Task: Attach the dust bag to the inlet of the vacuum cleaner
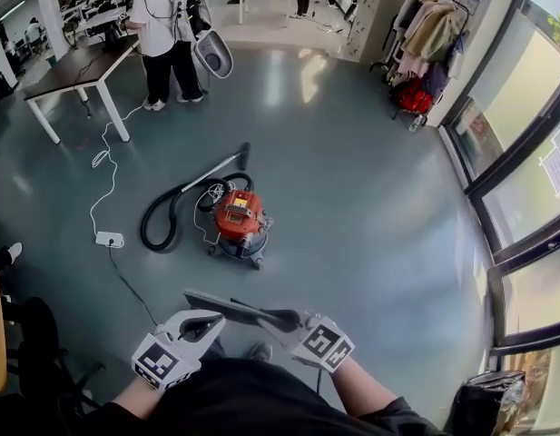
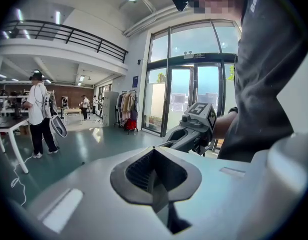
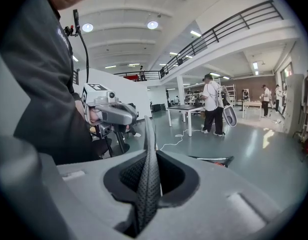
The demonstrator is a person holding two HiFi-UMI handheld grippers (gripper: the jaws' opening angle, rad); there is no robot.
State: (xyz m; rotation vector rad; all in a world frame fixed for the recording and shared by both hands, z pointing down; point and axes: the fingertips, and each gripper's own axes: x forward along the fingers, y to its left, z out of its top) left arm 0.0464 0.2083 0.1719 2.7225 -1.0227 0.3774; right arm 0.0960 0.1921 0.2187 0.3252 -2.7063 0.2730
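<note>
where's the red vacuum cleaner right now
In the head view, the vacuum cleaner sits on the floor at centre, its black hose looped to its left.

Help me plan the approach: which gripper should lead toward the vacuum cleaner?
Left, marginally: left gripper and right gripper both grip the dust bag, but the hose leaves the vacuum cleaner on that side.

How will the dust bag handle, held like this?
Probably light and thin: the dust bag stretches flat between left gripper and right gripper. Its woven-looking edge in the right jaws suggests it flops if one end is freed.
</note>
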